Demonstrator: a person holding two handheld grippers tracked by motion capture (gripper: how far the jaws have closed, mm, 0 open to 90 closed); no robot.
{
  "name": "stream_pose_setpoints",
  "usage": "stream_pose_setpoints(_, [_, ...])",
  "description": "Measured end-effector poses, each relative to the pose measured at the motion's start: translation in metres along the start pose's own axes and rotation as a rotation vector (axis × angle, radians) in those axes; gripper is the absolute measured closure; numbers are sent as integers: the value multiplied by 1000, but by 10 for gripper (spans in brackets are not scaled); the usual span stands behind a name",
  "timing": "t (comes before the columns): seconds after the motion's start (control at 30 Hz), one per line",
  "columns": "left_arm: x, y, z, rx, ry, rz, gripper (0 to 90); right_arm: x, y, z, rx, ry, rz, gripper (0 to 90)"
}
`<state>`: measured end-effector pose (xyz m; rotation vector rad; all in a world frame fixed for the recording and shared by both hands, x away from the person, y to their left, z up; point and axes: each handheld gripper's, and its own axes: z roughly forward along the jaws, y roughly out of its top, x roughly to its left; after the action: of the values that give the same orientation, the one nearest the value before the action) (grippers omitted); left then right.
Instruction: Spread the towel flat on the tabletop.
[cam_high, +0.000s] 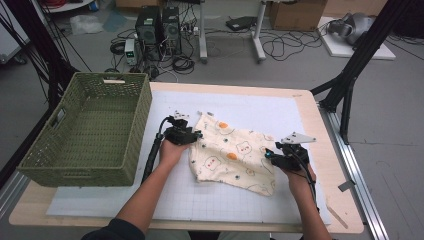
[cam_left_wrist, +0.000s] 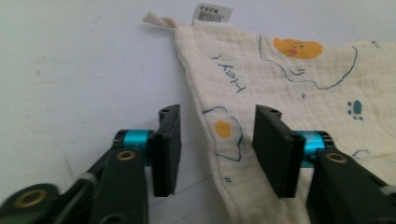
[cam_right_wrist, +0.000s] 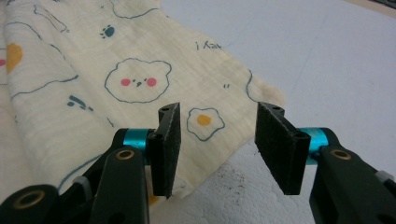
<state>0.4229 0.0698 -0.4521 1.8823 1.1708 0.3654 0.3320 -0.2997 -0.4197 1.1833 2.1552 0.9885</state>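
Cloth (cam_high: 232, 152), cream muslin printed with bears, fried eggs and "Hey!" lettering, lay slightly rumpled on the white mat (cam_high: 250, 107) covering the worktop (cam_high: 310, 107), roughly mid-mat and right of the green woven basket (cam_high: 90, 127). Left gripper (cam_high: 199, 135) sat at the cloth's left edge, right gripper (cam_high: 267, 154) at its right edge, each in one of the person's hands. In the left gripper view the left gripper (cam_left_wrist: 217, 140) had its jaws parted to a moderate gap straddling the cloth's hemmed edge, one jaw over bare mat and the other over fabric; pads were not pressing on it. A white barcode tag (cam_left_wrist: 212, 13) and a small fabric loop (cam_left_wrist: 156, 19) stuck out at the far corner. In the right gripper view the right gripper (cam_right_wrist: 217, 140) also had jaws moderately apart, an egg print and the cloth's edge showing between them, nothing clamped; mat under the jaws looked speckled with dark flecks. Basket stood well apart from the cloth.
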Motion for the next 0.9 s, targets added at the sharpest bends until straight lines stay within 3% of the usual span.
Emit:
stream_pose_setpoints(0.07, [-2, 0, -1, 20, 40, 72, 871, -1, 0, 0, 7, 1, 8, 501])
stream_pose_setpoints(0.1, [0, 0, -2, 19, 43, 49, 872, 0, 0, 1, 7, 0, 7, 501])
stream_pose_setpoints(0.23, [15, 2, -10, 4, 181, -25, 877, 1, 0, 1, 10, 0, 5, 502])
stream_pose_setpoints(0.3, [23, 2, -16, -14, 222, -52, 877, 2, 0, 2, 9, 0, 6, 503])
stream_pose_setpoints(0.4, [27, 3, -21, -37, 208, -54, 857, 2, 2, 5, -5, 1, 18, 509])
stream_pose_setpoints(0.53, [31, 3, -26, -52, 155, -108, 655, -3, 7, 12, -14, 2, 66, 518])
stream_pose_setpoints(0.63, [28, 2, -28, -43, 133, -80, 586, -9, 14, 17, -30, 16, 108, 536])
stream_pose_setpoints(0.7, [26, 1, -31, -47, 123, -62, 556, -8, 19, 26, 0, 47, 124, 538])
stream_pose_setpoints(0.8, [24, -1, -35, -64, 116, -62, 546, 0, 23, 44, 67, 98, 89, 523])
stream_pose_setpoints(0.9, [24, -2, -37, -48, 84, -65, 521, 11, 25, 57, 117, 103, -13, 527])
